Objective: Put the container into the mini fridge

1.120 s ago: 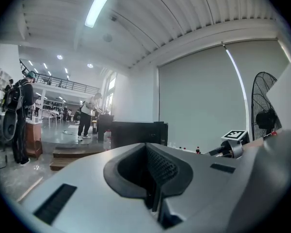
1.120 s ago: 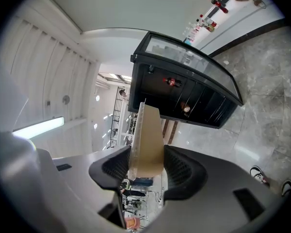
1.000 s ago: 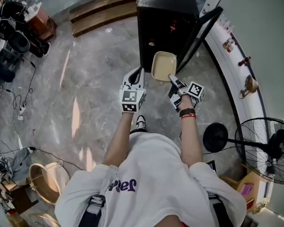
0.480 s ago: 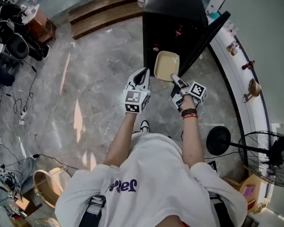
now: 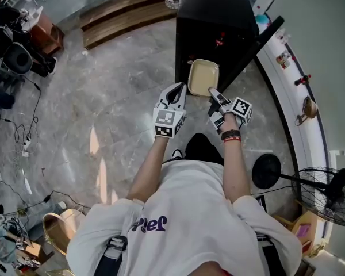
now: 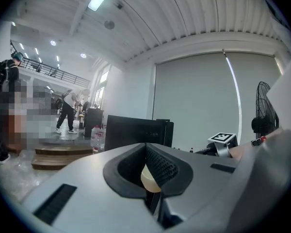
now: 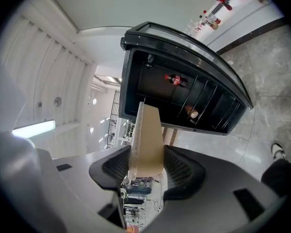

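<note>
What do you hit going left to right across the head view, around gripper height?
black gear → left gripper → container → right gripper → white ledge with trinkets

Container (image 7: 146, 140): beige, matt, smooth, looks plastic. Right gripper (image 7: 145, 165): matt grey plastic shell, black pads (image 7: 182, 170) with fine mesh texture; left gripper (image 6: 146, 159) same. Mini fridge (image 5: 215, 16): black casing, semi-gloss; wire shelves (image 7: 203, 103) look metal. Floor (image 5: 115, 91): grey marble-look stone, polished, glare streaks. Steps (image 5: 123, 13): wood, matt. Shirt (image 5: 184, 206): white cloth. Fan guard (image 5: 325, 188): black wire, metal look.
</note>
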The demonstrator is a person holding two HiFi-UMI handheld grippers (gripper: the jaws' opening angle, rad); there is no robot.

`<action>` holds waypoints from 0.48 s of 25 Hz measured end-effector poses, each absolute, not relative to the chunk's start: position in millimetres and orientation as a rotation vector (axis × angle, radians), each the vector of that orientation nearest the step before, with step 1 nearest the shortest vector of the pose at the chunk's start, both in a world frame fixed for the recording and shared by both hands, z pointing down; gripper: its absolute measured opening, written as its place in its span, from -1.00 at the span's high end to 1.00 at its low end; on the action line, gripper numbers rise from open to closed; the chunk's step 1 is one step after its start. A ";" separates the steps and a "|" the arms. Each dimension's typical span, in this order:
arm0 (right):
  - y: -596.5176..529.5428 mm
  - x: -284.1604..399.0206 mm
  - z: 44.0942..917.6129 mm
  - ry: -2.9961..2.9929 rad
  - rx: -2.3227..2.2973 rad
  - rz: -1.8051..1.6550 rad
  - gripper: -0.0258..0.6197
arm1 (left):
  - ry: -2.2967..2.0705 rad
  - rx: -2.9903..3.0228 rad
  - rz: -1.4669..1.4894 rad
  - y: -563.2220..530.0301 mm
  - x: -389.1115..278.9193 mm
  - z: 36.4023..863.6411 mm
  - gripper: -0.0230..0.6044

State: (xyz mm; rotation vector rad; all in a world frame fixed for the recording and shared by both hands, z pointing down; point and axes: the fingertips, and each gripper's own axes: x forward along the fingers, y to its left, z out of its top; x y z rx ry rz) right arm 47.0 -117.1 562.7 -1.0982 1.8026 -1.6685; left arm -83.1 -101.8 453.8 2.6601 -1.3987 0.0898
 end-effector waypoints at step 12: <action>-202.9 60.3 586.3 1.846 -1.063 -1.692 0.24 | -1.401 2.644 0.089 -187.2 -57.8 474.9 0.86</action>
